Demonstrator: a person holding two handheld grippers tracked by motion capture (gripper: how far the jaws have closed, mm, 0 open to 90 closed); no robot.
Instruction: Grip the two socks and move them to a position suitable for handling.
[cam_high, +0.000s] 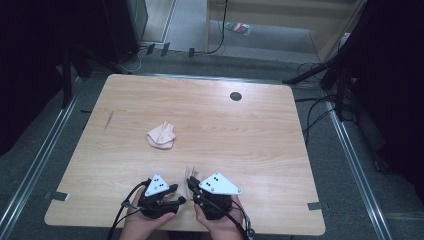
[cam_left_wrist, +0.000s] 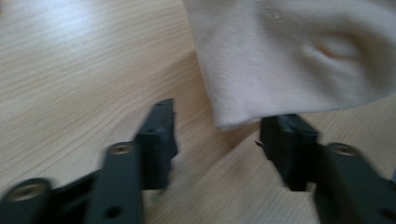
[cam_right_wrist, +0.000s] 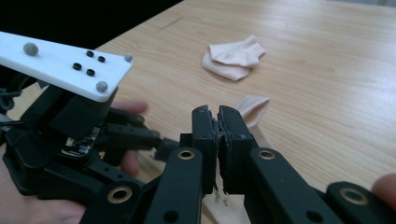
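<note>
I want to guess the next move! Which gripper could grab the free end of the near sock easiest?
Probably the left gripper: its jaws are open with the near sock right at their tips. The right gripper is already shut on that sock.

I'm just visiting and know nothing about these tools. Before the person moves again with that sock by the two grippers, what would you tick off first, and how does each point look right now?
1. Right gripper shut on the near sock: ok, its jaws are pressed together with cloth between them.
2. Left gripper open and ready: ok, jaws stand apart.
3. Near sock's edge between the left jaws: cannot tell, it hangs just above the gap.
4. Second sock out of the way: ok, it lies crumpled farther up the table.
5. Room around the grippers: ok, bare wood on both sides.
</note>
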